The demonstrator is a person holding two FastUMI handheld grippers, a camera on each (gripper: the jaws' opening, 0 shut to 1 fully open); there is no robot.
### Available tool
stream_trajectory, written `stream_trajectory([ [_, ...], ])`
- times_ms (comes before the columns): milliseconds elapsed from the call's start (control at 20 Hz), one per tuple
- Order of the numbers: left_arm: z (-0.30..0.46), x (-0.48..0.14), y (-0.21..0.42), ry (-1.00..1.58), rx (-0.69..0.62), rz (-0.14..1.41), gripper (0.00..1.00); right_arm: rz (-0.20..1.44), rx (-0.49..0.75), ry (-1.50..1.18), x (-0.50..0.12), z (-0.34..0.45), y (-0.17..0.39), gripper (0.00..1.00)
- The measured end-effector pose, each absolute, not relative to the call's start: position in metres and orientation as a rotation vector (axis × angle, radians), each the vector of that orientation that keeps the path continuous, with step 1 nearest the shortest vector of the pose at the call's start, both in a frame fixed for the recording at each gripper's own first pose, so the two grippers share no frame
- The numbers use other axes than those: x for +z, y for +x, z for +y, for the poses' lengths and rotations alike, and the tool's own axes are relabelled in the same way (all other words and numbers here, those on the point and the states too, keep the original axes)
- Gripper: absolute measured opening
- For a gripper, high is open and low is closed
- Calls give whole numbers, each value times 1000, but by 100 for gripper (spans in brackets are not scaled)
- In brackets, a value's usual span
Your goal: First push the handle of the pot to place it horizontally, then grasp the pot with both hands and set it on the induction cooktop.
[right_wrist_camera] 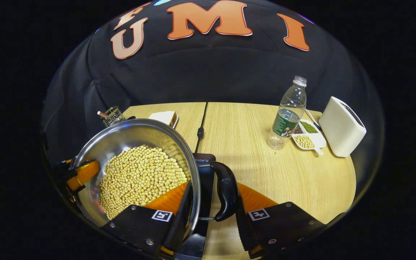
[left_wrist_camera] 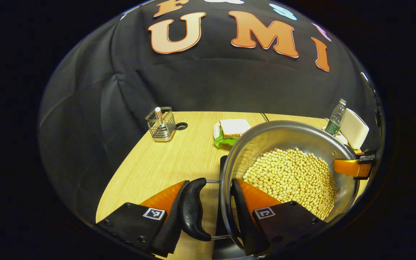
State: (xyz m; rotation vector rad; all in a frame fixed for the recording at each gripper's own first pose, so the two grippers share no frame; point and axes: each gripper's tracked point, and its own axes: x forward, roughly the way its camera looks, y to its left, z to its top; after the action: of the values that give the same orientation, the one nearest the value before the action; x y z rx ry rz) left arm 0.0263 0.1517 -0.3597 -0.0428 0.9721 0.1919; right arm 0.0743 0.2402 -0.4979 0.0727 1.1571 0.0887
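The desk carries the dark induction cooktop, and the steel pot full of pale beans sits over it, apparently resting there. The left hand-held gripper clasps the pot's black side handle and rim. The right hand-held gripper clamps the opposite handle likewise.
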Motion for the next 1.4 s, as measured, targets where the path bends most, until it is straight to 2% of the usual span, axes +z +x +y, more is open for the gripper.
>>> stream_trajectory([
  [300, 156, -355, 29, -57, 186, 974, 75, 1172, 66, 92, -505, 245, 76, 61],
  [350, 156, -356, 30, -58, 182, 969, 72, 1167, 60, 82, -507, 245, 75, 58],
  [400, 157, -360, 28, -57, 178, 973, 78, 1170, 61, 78, -505, 244, 74, 61],
  [450, 154, -361, 25, -54, 183, 993, 75, 1173, 66, 79, -503, 246, 75, 63],
  [500, 154, -360, 26, -19, 179, 986, 78, 1180, 78, 83, -504, 247, 74, 60],
  [550, 154, -358, 27, 34, 173, 975, 83, 1195, 88, 102, -501, 249, 70, 66],
  [600, 154, -357, 26, 98, 166, 966, 87, 1192, 92, 105, -499, 249, 70, 68],
  [700, 154, -347, 25, 193, 177, 935, 91, 1143, 90, 71, -488, 240, 75, 72],
  [900, 164, -316, 33, 219, 272, 847, 92, 1050, 90, 55, -446, 219, 78, 82],
  [950, 167, -304, 34, 234, 301, 826, 100, 1001, 78, 48, -433, 209, 84, 84],
  [1000, 167, -292, 37, 243, 329, 799, 94, 959, 66, 42, -419, 196, 88, 85],
  [1400, 127, -188, 46, 119, 411, 532, 94, 619, 59, -12, -294, 122, 79, 85],
])
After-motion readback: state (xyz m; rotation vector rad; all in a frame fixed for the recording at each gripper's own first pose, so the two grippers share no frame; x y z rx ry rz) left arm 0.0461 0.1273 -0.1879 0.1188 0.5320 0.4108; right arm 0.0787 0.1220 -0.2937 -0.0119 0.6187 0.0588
